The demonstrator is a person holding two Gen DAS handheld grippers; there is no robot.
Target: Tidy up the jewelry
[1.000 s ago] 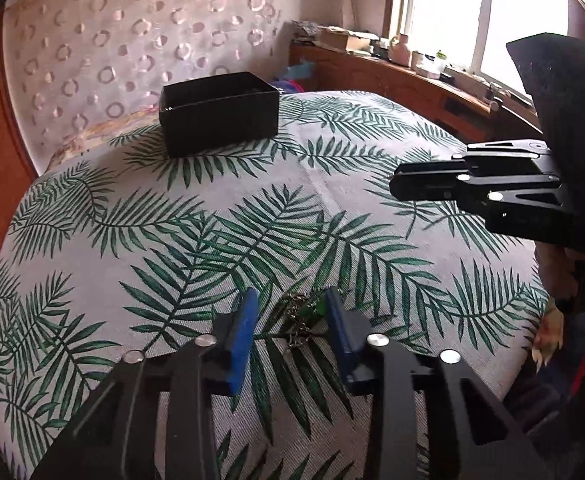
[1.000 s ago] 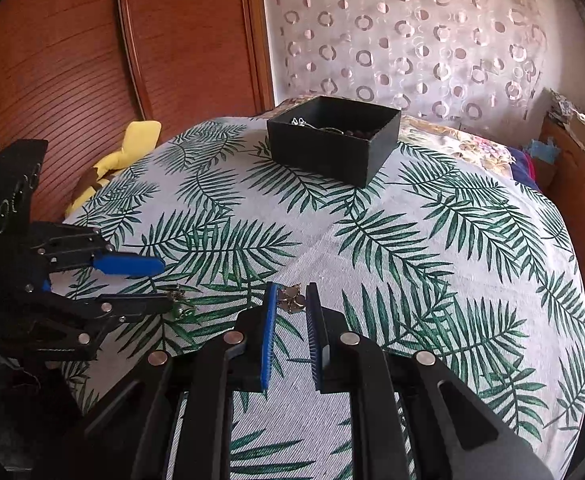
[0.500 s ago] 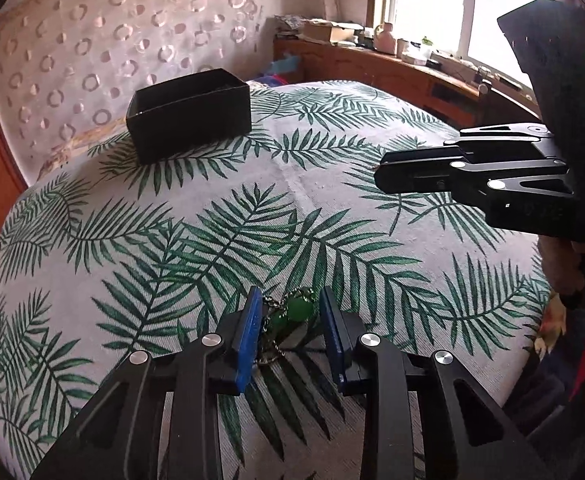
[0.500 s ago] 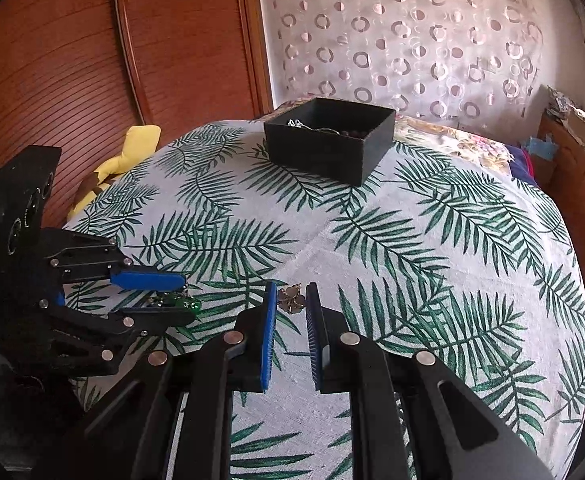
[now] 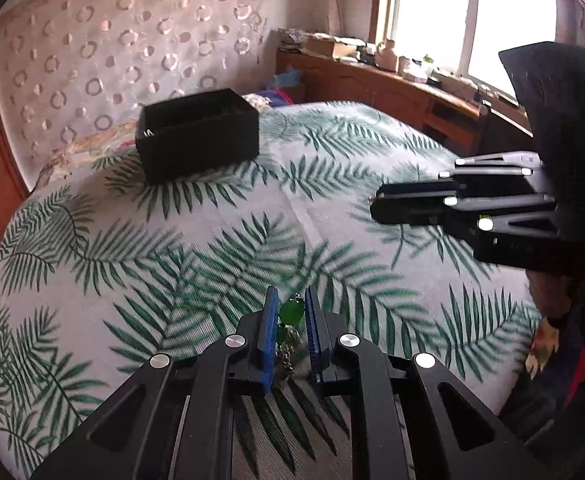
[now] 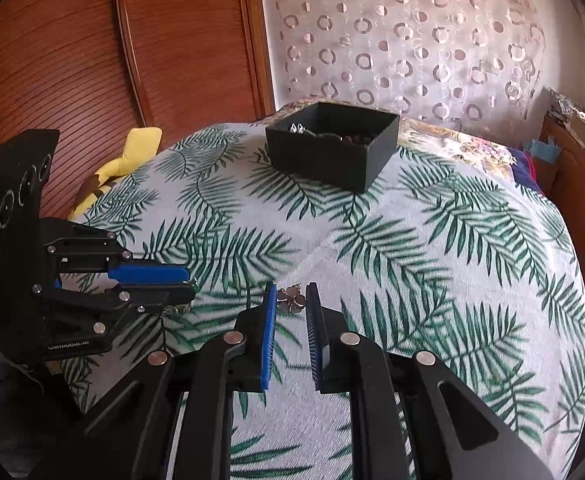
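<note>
My left gripper (image 5: 291, 307) is closing its jaws, and its blue pads press on a green bead pendant (image 5: 291, 313) whose chain hangs below them. In the right wrist view the left gripper (image 6: 188, 282) hovers low at the left with a bit of chain (image 6: 172, 309) dangling. My right gripper (image 6: 291, 305) is shut on a small flower-shaped metal piece (image 6: 291, 299) at its fingertips. Seen from the left wrist, the right gripper (image 5: 374, 204) hangs above the bedspread. An open black box (image 5: 198, 140) (image 6: 332, 148) holding earrings (image 6: 297, 129) and dark beads stands at the far side.
A leaf-print bedspread (image 5: 132, 240) covers the bed. A yellow plush toy (image 6: 132, 152) lies at its left edge beside a wooden wardrobe (image 6: 92, 60). A cluttered wooden sideboard (image 5: 392, 84) runs under the window on the right.
The left jaws have drawn in around the green pendant and now grip it. The right gripper stays still with the flower piece.
</note>
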